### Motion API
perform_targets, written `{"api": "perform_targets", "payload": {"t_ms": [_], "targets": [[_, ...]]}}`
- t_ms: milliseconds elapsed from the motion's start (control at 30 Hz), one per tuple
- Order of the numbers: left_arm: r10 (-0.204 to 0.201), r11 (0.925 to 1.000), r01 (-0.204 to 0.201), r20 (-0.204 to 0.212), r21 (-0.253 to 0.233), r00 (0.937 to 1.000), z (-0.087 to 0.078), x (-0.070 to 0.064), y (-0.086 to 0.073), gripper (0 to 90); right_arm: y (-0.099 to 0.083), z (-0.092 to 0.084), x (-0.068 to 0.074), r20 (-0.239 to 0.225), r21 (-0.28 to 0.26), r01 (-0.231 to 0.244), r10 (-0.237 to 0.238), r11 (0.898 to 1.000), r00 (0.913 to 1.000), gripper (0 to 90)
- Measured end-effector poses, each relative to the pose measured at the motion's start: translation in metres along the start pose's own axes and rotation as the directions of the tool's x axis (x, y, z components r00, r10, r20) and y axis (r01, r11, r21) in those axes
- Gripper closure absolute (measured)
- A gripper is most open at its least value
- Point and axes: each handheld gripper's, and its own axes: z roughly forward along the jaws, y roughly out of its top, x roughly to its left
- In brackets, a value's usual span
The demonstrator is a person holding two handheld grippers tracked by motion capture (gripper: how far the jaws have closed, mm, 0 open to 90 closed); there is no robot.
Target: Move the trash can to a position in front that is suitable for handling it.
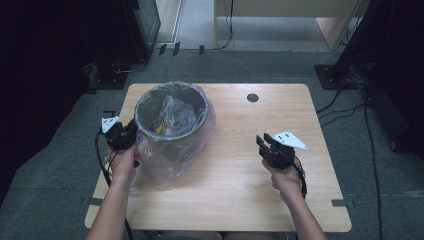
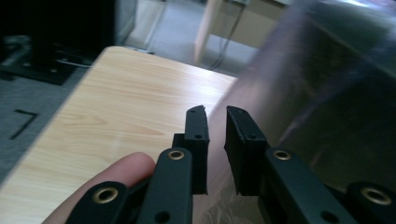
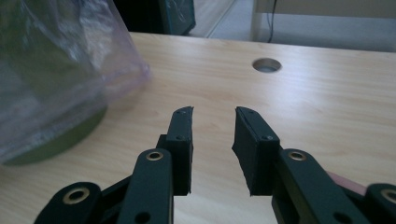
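Bin [image 1: 172, 125]: dark round waste bin on the left half of the wooden table [image 1: 240, 195], some rubbish inside.
Liner [image 1: 197, 145]: clear plastic bag folded over the rim, hanging loose down the outside.
Left gripper [image 1: 131, 131]: just beside the bin's left wall; jaws narrow, a thin slit between them, nothing clearly pinched.
Right gripper [image 1: 263, 146]: well apart from the bin, over bare table; jaws part-way open, empty.
Progress: liner judged seated on the rim; tidying the slack, or lifting the bag out, seems left.

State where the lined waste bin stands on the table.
In the high view the waste bin stands on the table, left of centre, beside the left gripper and far from the cable hole.
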Motion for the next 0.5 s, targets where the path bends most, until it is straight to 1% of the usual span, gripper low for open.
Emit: {"api": "perform_targets", "payload": {"t_ms": [33, 100, 133, 200, 233, 267, 300, 367, 467, 500], "targets": [[0.001, 1.0000, -0.001, 0.007, 0.000, 1.0000, 0.001, -0.003, -0.001, 79.9, 0.003, 0.004, 0.002, -0.008, -0.002, -0.004, 0.003, 1.000, 1.0000, 69.1], [0.005, 1.0000, -0.005, 0.001, -0.004, 1.0000, 0.003, -0.007, -0.002, 82.3, 0.010, 0.016, 0.007, -0.024, -0.001, -0.012, 0.012, 1.000, 0.9997, 69.1], [0.017, 0.9998, -0.017, -0.005, -0.005, 0.9999, 0.003, -0.009, -0.003, 81.9, 0.012, 0.022, 0.009, -0.027, -0.001, -0.017, 0.017, 1.000, 0.9995, 69.0], [0.040, 0.9992, -0.040, -0.013, -0.006, 0.9991, 0.003, -0.011, -0.003, 81.1, 0.018, 0.034, 0.011, -0.028, 0.005, -0.038, 0.039, 0.999, 0.9989, 69.1], [0.044, 0.9990, -0.044, -0.011, -0.004, 0.9990, 0.004, -0.012, -0.003, 80.8, 0.025, 0.047, 0.016, -0.017, 0.009, -0.031, 0.031, 0.999, 0.9994, 69.1], [0.045, 0.9990, -0.045, -0.009, 0.001, 0.9990, 0.004, -0.013, -0.002, 80.9, 0.028, 0.052, 0.018, -0.010, 0.009, -0.023, 0.023, 1.000, 0.9997, 69.0], [0.045, 0.9990, -0.045, -0.009, 0.001, 0.9990, 0.004, -0.013, -0.002, 81.2, 0.028, 0.052, 0.018, -0.010, 0.009, -0.023, 0.023, 1.000, 0.9997, 69.0], [0.047, 0.9989, -0.047, -0.013, 0.002, 0.9988, 0.004, -0.014, -0.001, 81.5, 0.037, 0.063, 0.023, 0.001, 0.012, -0.008, 0.008, 1.000, 1.0000, 69.0], [0.049, 0.9988, -0.049, -0.012, 0.001, 0.9987, 0.004, -0.016, 0.000, 81.7, 0.046, 0.075, 0.028, 0.002, 0.009, -0.017, 0.017, 1.000, 0.9999, 69.5], [0.049, 0.9988, -0.049, -0.012, 0.002, 0.9987, 0.005, -0.016, 0.000, 81.9, 0.049, 0.081, 0.031, -0.004, 0.005, -0.034, 0.034, 0.999, 0.9994, 72.8]]}}
